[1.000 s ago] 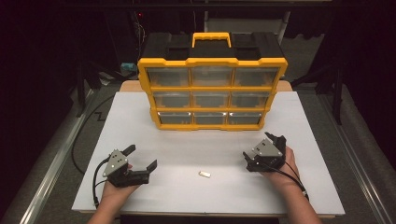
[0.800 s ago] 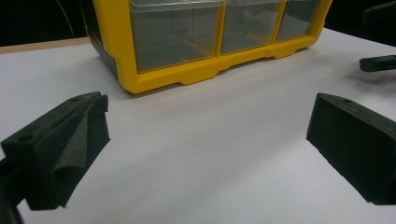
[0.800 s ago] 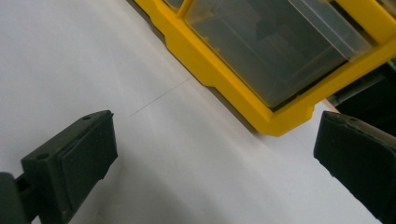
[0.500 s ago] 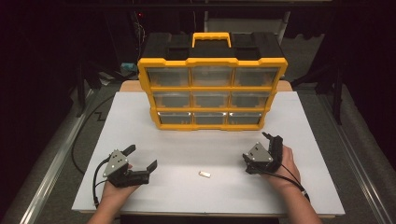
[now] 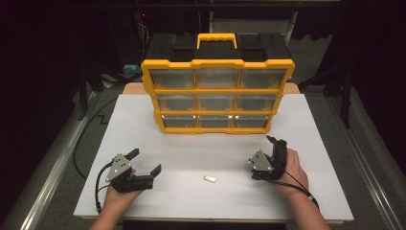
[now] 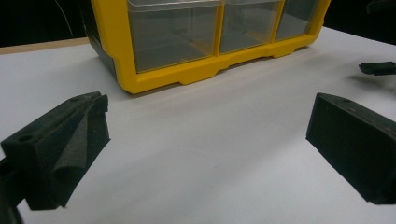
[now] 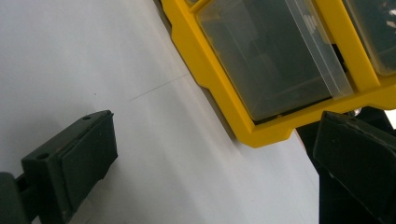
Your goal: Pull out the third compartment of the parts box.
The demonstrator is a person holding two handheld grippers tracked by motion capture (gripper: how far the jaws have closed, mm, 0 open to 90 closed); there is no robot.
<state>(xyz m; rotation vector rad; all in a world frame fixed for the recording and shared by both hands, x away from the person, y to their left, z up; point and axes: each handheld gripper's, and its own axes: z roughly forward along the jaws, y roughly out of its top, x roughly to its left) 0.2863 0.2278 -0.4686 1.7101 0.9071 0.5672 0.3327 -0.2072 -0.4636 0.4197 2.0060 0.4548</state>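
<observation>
Setting: a lab or test bench, not a home. A white board [image 5: 143,124] on a wooden table serves as the work surface, ringed by darkness on all sides. Metal rails [image 5: 52,167] run along the floor at 9 and 3 o'clock. Black cables [image 5: 88,129] trail at 9 o'clock. A yellow parts organizer [image 5: 218,96] with clear drawers stands at 12 o'clock.

High view sits above the person's side, looking forward and down over the whole table [image 5: 143,124]. Both gripper views ride low and close to the tabletop, the right one rolled sideways. All three catch the yellow organizer [image 5: 216,96] [image 6: 196,74] [image 7: 261,126].
</observation>
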